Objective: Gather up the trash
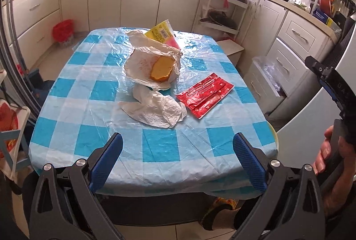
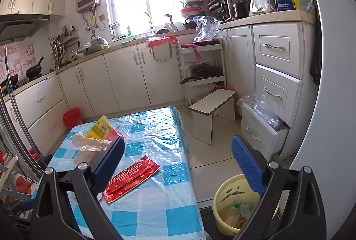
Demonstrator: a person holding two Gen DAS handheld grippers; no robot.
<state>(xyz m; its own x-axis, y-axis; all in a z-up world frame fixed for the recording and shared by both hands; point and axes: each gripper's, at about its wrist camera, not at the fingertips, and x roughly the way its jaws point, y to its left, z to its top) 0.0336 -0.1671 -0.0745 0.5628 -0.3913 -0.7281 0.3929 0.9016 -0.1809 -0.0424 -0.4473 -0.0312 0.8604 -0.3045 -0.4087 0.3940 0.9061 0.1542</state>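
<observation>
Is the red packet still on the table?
Yes, the red packet lies flat on the checked table, beside the crumpled napkin.

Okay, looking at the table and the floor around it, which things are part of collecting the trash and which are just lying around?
For the job:
- crumpled tissue
- red sachets
- wrapper with food
- yellow packet
- yellow bin, some trash already inside

Just there:
- stool
- pan rack
- open drawer

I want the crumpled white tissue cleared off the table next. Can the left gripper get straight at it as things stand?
Probably yes. The left gripper is open and empty, pointed across the table's near edge at the tissue. Only bare checked cloth lies between. The red packet sits beside it, not in the way.
</observation>
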